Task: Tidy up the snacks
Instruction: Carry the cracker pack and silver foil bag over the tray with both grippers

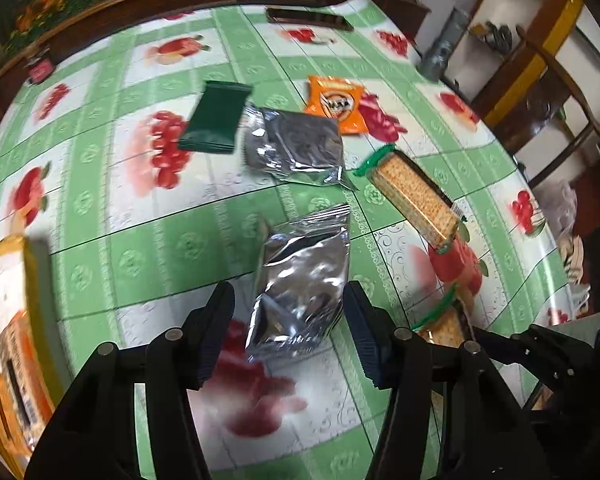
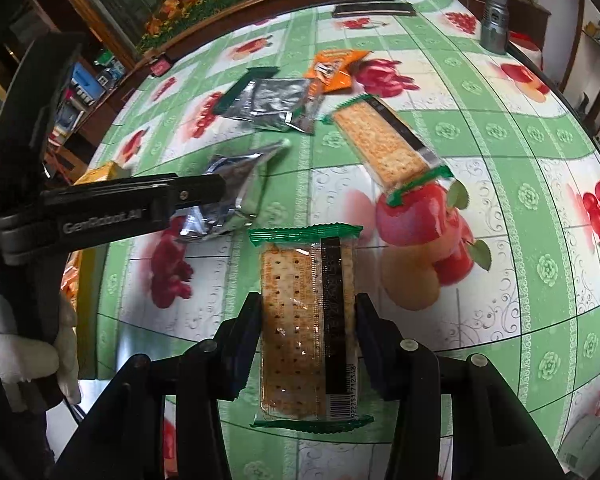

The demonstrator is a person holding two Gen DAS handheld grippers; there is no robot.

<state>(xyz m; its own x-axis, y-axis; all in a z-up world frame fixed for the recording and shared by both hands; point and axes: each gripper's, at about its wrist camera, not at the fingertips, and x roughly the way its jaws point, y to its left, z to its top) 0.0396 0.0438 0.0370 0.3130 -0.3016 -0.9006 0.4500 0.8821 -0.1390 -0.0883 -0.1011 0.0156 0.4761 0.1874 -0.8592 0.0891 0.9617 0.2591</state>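
The cracker pack (image 2: 308,320) sits between the fingers of the right gripper (image 2: 308,320), its long sides against both pads, so the tongs are pinching it just above the tablecloth (image 2: 500,240). A little further left, the silver pouch (image 1: 300,284) lies between the spread fingers of the left gripper (image 1: 290,320), which are not closed on it — there is a clear gap on the left side. To grip it well, I judge the left tongs should centre on the pouch's puffed middle and close gently, since foil slips and crumples. Beyond lie a second silver pouch (image 1: 296,140), a dark green packet (image 1: 216,118), an orange packet (image 1: 334,102) and another cracker pack (image 1: 416,196). A yellow box (image 1: 16,320) at the left edge is cut off and blurred — its print is unreadable.
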